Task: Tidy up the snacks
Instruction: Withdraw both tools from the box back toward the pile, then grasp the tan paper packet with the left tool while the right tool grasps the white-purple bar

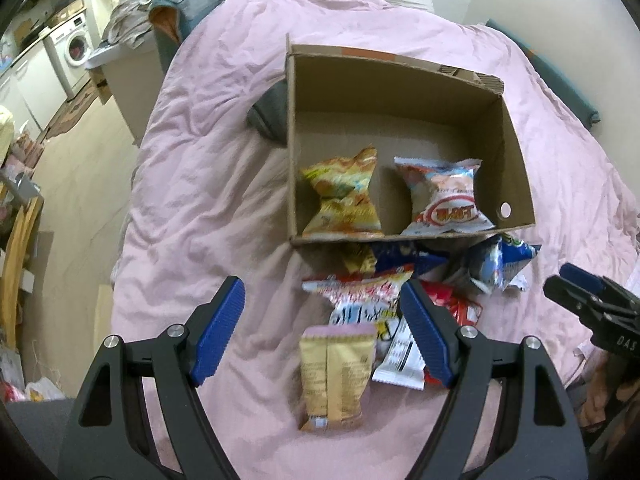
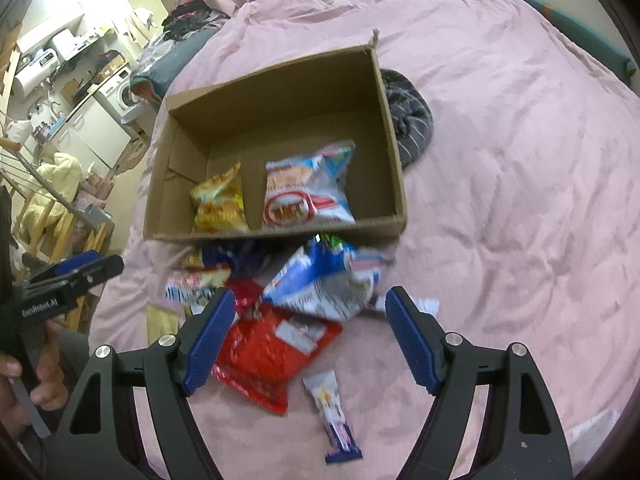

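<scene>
On top of the pink blanket [image 1: 208,168], an open cardboard box [image 1: 516,168], set close to the snack pile [image 2: 280,320] for short trips. Inside already, side by side along the near wall: yellow bag [image 1: 342,200] and white bag [image 1: 448,200], probably kept in a tidy row. Left gripper [image 1: 322,328] wide open, holding nothing, hanging over the gold packet [image 1: 336,376]. Right gripper [image 2: 308,336] wide open too, empty, above the red bag [image 2: 268,356] and blue bag [image 2: 320,284]. Most snacks not boxed yet.

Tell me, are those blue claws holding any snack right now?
No. The left gripper and the right gripper are both open above the loose snacks, holding nothing.
</scene>
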{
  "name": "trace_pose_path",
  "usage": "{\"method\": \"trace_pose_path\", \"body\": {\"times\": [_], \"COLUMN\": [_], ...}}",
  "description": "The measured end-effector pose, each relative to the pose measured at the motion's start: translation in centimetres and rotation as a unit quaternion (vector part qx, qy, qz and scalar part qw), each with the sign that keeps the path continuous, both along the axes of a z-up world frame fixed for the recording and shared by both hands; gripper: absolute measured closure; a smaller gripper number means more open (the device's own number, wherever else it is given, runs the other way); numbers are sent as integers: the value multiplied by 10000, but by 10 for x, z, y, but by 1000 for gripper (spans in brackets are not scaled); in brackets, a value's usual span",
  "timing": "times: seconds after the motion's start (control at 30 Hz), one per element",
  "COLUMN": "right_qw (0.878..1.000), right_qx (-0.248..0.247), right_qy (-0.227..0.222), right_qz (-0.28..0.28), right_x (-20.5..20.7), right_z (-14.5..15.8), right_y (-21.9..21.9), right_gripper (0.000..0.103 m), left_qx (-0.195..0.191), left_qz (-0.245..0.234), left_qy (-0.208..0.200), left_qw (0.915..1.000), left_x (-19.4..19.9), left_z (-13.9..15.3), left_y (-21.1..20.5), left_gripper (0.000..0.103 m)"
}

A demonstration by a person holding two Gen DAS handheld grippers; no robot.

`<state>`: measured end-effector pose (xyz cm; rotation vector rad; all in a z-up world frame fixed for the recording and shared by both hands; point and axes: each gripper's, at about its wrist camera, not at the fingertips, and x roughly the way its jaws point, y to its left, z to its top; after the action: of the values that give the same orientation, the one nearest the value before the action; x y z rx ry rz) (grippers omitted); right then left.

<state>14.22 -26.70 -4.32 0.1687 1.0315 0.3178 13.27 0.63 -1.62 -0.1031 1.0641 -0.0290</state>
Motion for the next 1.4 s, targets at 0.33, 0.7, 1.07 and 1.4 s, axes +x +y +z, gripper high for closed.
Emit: {"method": "trace_pose_path", "body": {"times": [0.33,0.7,1.07,1.4], "right_qw": [9931,9771,9662,9698], "right_qx": [585,-1035,-1494,-1485], "right_qy": [1011,1583,1720,1477], "right_qz": [-55,970,1208,1251], "right_x": [-18,-29,-34,-40], "right_z": [-37,-80,-97,-84], "right_y": [-22,34,45,51], "right_gripper": [23,51,71,84], "left_qx": [-136,-117,87,206], "left_qz": [453,325,-39,-225], "left_qy": [563,1331,1517,1558], "left_qw": [9973,9905,9884,9873], "left_x": [-25,-38,-43,-42], "left_z": [-33,-77,-95,-95], "left_y": [19,4,-20,-31], "left_gripper": [26,26,33,68]}}
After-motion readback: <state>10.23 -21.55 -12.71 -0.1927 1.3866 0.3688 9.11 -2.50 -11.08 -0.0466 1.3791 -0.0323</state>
